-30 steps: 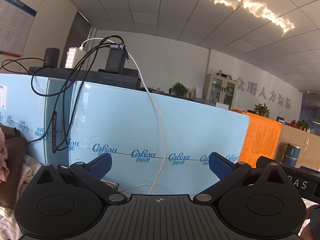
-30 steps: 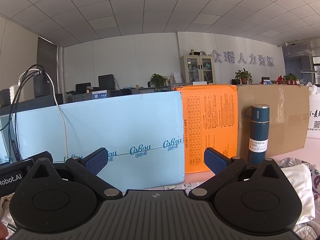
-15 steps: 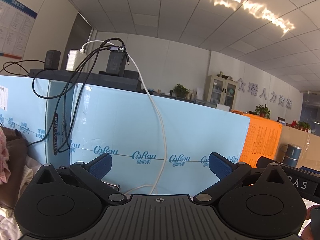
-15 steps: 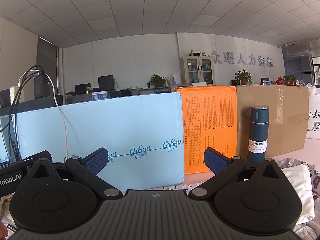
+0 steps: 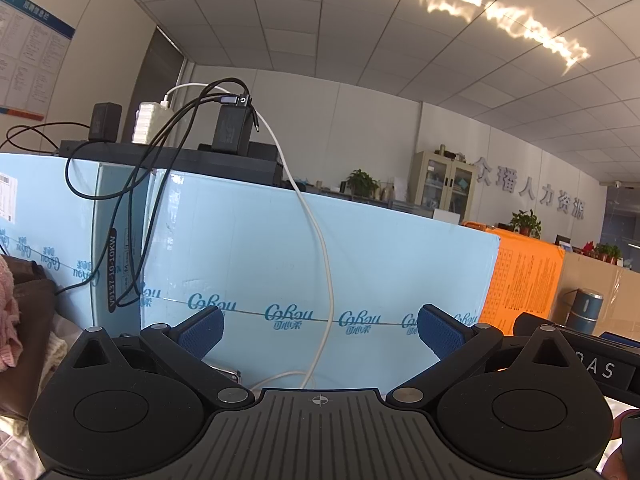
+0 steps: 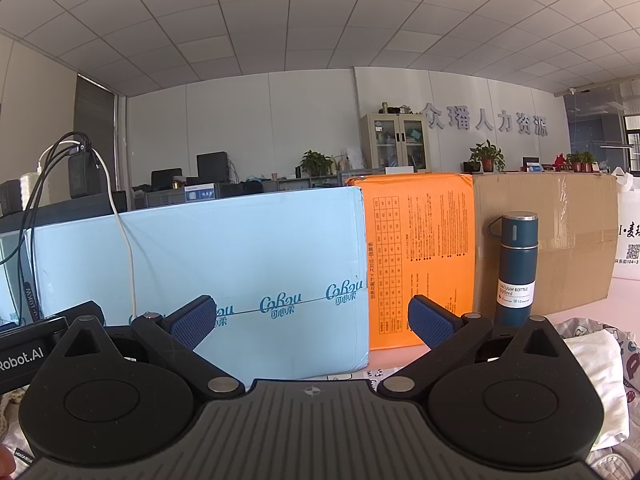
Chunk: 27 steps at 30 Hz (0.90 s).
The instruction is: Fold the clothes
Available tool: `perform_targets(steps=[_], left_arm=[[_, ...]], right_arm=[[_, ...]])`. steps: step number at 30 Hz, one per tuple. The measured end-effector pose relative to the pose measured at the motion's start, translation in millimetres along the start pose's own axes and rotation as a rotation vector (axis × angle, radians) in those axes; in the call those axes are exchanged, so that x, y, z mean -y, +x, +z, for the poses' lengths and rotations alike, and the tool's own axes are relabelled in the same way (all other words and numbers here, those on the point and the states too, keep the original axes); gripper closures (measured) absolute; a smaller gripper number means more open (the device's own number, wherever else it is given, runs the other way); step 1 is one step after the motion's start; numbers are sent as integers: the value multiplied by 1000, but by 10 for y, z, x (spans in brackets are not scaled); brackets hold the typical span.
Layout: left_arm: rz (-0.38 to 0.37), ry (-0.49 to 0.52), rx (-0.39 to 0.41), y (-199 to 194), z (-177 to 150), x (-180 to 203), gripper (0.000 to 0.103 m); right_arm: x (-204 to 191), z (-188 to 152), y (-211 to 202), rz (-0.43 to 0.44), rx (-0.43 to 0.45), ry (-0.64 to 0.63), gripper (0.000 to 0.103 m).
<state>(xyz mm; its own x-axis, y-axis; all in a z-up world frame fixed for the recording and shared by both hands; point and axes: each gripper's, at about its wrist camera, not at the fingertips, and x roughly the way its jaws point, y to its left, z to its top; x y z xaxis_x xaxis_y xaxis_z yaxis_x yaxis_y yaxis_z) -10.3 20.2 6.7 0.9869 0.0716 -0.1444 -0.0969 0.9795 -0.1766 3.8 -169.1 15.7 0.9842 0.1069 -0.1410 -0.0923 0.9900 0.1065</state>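
Note:
My left gripper [image 5: 320, 330] is open and empty, its blue pads [image 5: 200, 330] wide apart, pointing level at a light blue carton [image 5: 320, 260]. My right gripper [image 6: 312, 326] is open and empty too, facing the same carton [image 6: 240, 272]. A pile of clothes, brown and pink [image 5: 20, 320], lies at the far left of the left wrist view. A white garment [image 6: 596, 364] on patterned fabric lies at the lower right of the right wrist view. Most of the table below both grippers is hidden.
Behind the table stand an orange box [image 6: 420, 260] and a brown cardboard box [image 6: 560, 248]. A dark teal vacuum bottle [image 6: 516, 268] stands before the cardboard box. Chargers and cables [image 5: 232, 128] sit on the blue carton, with a white cable [image 5: 324, 280] hanging down.
The left wrist view has shifted slightly, so the carton and cables sit a little to the right. The right gripper has barely moved. Both stay open.

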Motion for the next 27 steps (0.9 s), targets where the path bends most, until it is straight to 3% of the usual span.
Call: perform_targets(steps=[11,19,27], left_arm=[[-6,0,2,-6,5,4,0],[-112,-14,11,-76,44,18,0],[-190,-33,-13,-29,21,47,0]], right_arm=[[-6,4,-12,-4,5,-4,0],[48,34,-110,-2,37,-8,0],[381,14,-254,-98,24,-47,0]])
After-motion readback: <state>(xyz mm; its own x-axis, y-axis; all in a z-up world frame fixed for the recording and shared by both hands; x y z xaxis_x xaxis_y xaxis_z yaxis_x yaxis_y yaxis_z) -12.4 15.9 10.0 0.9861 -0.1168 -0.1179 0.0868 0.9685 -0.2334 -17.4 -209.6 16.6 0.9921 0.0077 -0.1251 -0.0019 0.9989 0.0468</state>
